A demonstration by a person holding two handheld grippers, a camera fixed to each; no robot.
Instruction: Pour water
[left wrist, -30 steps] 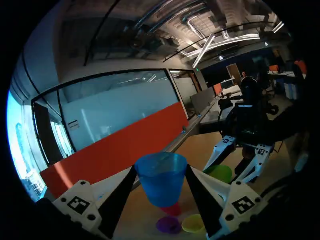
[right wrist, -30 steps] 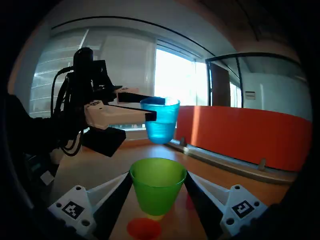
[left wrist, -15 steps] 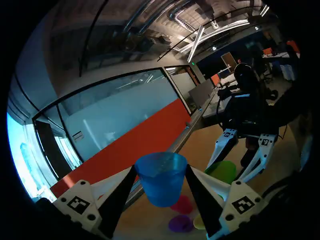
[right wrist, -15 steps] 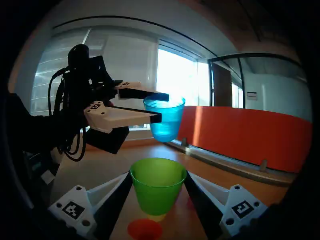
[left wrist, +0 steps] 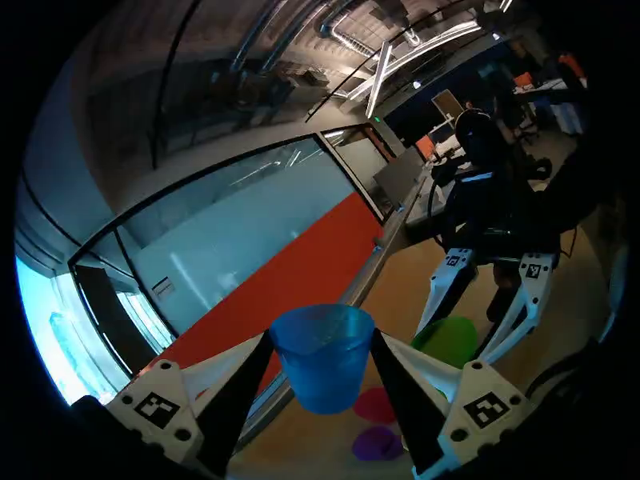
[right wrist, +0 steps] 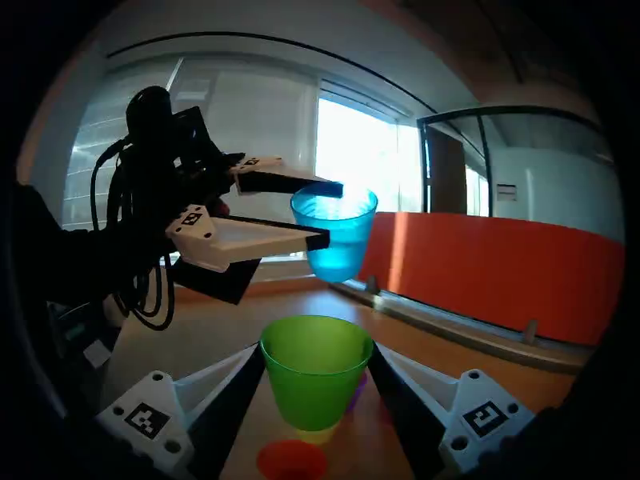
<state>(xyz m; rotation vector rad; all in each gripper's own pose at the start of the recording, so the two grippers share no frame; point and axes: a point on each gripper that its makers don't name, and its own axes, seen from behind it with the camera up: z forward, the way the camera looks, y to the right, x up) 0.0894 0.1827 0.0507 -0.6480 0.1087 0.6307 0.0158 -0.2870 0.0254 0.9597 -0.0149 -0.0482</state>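
A translucent blue cup [left wrist: 322, 367] sits between the fingers of my left gripper [left wrist: 320, 376], which is shut on it. In the right gripper view the same blue cup [right wrist: 336, 234] holds water and hangs tilted a little, up and behind a green cup [right wrist: 316, 370]. My right gripper [right wrist: 316, 384] is shut on that green cup, held upright over the wooden table [right wrist: 200, 336]. In the left gripper view the green cup [left wrist: 448, 339] shows lower right, between the right gripper's white fingers [left wrist: 444, 292].
Small coloured cups lie on the table: a red one [right wrist: 290, 462], a magenta one [left wrist: 374, 405] and a purple one [left wrist: 378, 442]. An orange wall panel [right wrist: 496, 272] runs behind the table edge. A person's dark sleeve [right wrist: 56, 264] holds the left gripper.
The left gripper has risen and rolled, so the blue cup sits higher and slightly more tilted above the green cup. The right gripper and green cup stay put.
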